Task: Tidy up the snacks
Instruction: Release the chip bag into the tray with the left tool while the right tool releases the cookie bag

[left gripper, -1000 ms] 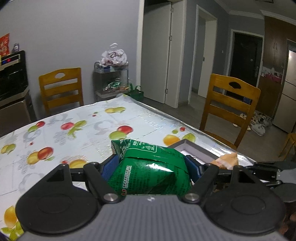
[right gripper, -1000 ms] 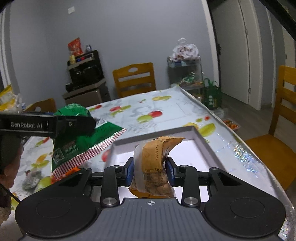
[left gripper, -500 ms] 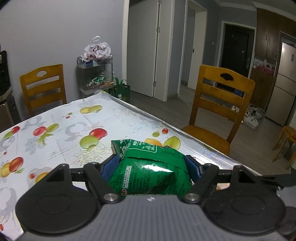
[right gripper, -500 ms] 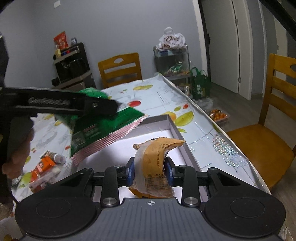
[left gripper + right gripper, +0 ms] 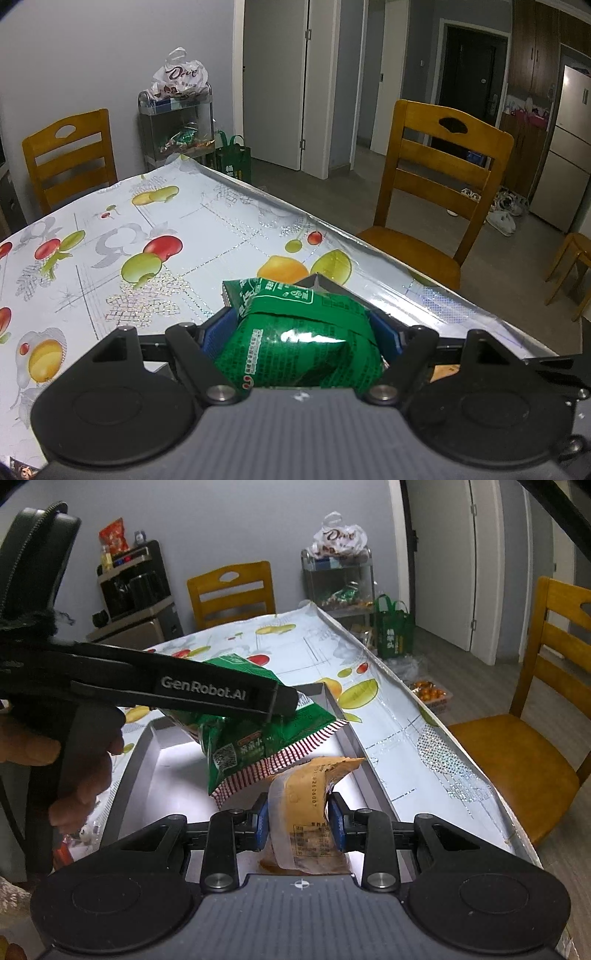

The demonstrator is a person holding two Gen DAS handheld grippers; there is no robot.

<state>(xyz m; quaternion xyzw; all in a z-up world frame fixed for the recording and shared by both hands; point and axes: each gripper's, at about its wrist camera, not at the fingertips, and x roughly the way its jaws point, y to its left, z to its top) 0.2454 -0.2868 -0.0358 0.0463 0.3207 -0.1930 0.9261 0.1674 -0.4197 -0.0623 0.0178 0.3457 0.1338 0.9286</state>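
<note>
Green foil fills the space between my left jaws: the left gripper (image 5: 301, 332) is clamped on a puffy green snack bag (image 5: 299, 347), its blue pads pressed into both sides so the jaws stand fairly wide around the bag's bulk. The bag's folded top pokes out just ahead of my fingertips, and in the right wrist view its red-and-white striped seam hangs below the jaws over the grey tray (image 5: 146, 746). Ahead of the left jaws and just beyond the bag's top edge, one corner of that tray shows, with the fruit-printed tablecloth (image 5: 147, 236) stretching away past it. My right gripper (image 5: 300, 821) is pinching an orange and clear snack packet (image 5: 306, 812), jaws drawn close and pads squeezing its waist; the packet stands upright between them, its crimped top bent forward above the fingertips, over the tray's white floor. The green bag hangs just ahead of and above my right jaws, to their left, near the packet's top; I cannot tell whether they touch. A hand (image 5: 55, 760) grips the left tool's handle off to the left of my right jaws. A wooden chair (image 5: 532, 720) stands beyond the table's edge to the right of them.
</note>
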